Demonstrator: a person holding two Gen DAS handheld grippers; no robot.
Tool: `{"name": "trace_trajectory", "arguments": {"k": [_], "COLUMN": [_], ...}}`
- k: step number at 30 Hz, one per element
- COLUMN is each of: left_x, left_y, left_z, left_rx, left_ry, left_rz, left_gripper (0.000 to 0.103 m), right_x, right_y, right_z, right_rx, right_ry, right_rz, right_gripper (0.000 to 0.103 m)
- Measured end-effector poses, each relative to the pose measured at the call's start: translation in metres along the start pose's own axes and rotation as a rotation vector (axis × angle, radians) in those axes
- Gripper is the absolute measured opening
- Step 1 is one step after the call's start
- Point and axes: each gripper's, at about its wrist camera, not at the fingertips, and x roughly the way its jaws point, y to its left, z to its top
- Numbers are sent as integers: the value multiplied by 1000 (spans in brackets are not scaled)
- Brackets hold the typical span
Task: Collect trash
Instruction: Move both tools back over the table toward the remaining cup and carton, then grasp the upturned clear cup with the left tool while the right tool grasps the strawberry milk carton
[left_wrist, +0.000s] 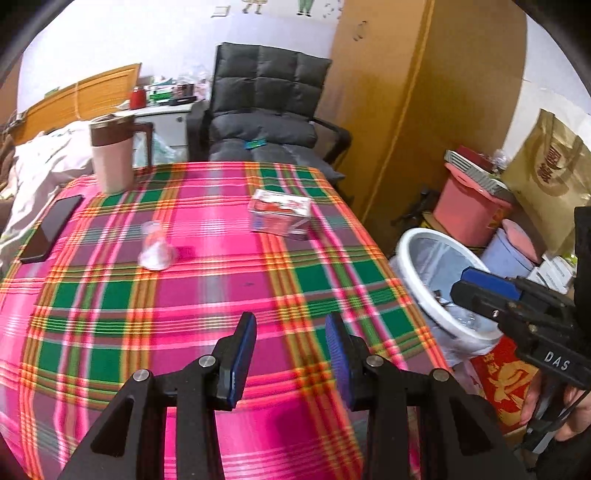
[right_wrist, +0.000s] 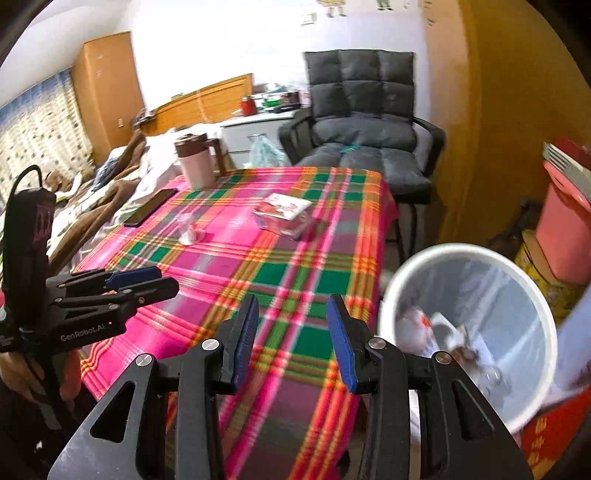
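Bedroom clutter surrounds the pink-and-green plaid-clothed worktop (left_wrist: 221, 317), where a crumpled clear plastic cup (left_wrist: 157, 245) lies mid-cloth, well apart from both grippers. It looks featherlight, slippery and crushable (pinch its flattened rim gently). Left gripper (left_wrist: 291, 347) and right gripper (right_wrist: 291, 332) both hang with jaws spread, empty, beside the white bin (right_wrist: 472, 253).

Tipped clear cup (left_wrist: 157, 245), red-white box (left_wrist: 279, 214) on cloth.
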Motion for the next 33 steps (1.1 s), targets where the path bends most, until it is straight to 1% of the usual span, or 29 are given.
{"name": "trace_trajectory", "arguments": {"k": [1, 2, 3, 4, 5, 6, 8, 10, 16, 20, 28, 33], "left_x": [0, -1, -1, 0, 0, 1, 2, 4, 17, 30, 65, 84], "left_y": [6, 10, 15, 20, 27, 33, 43, 54, 82, 96, 107, 114], "left_z": [1, 2, 3, 5, 7, 9, 12, 16, 30, 37, 45, 49], "left_rx": [-3, -6, -10, -15, -22, -27, -33, -43, -51, -66, -91, -114], "left_ry": [-1, -1, -3, -3, -4, -6, -11, -15, -11, -5, 37, 49], "left_rz": [12, 21, 29, 35, 43, 51, 63, 73, 107, 120, 144, 152], "left_gripper": [39, 39, 39, 39, 39, 39, 44, 46, 46, 47, 48, 48], "right_x": [3, 5, 7, 10, 11, 14, 18, 23, 41, 55, 94, 110], "right_y": [3, 5, 6, 7, 8, 9, 9, 11, 15, 10, -2, -16], "right_z": [3, 6, 9, 13, 16, 20, 26, 32, 48, 55, 60, 69], "right_rx": [-19, -33, -47, -59, -67, -78, -90, -116, -193, -199, -210, -196], "right_ry": [-1, -1, -1, -1, -3, -8, -7, -3, 10, 18, 74, 74], "right_rz": [4, 5, 10, 16, 20, 31, 38, 37, 53, 74, 88, 114], "right_gripper": [41, 44, 48, 63, 69, 69, 69, 69, 69, 69, 69, 69]}}
